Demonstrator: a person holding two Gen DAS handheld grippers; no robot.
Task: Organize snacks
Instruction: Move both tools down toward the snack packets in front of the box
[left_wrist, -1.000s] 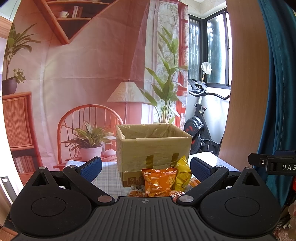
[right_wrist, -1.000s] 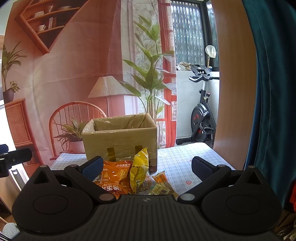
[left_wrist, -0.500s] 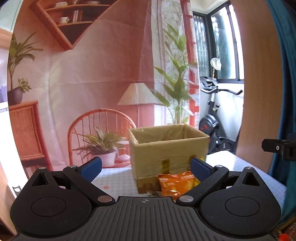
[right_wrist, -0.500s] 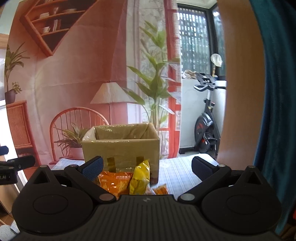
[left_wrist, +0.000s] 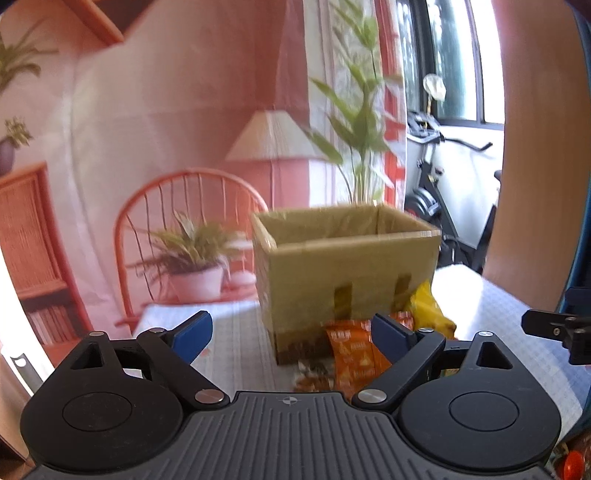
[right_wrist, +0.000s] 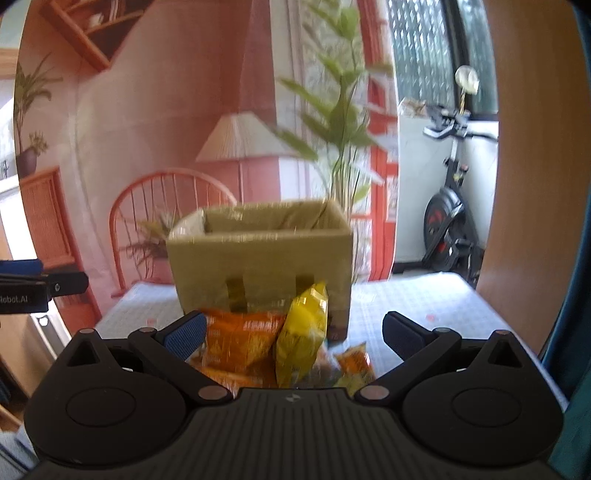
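Note:
An open cardboard box stands on the checked tablecloth. A pile of snack bags leans against its front: an orange bag, an upright yellow bag and small packets. My left gripper hovers short of the pile, left of the orange bag; its jaws are closing a little and its pads press on nothing. My right gripper is open and faces the yellow bag from the near side without touching it. Both pictures are blurred.
The table runs left and right of the box. A printed room backdrop hangs behind it. An exercise bike and a wooden panel stand at the right.
Both grippers have sunk and come closer to the box and snack pile, which now look larger. The left jaws have narrowed slightly.

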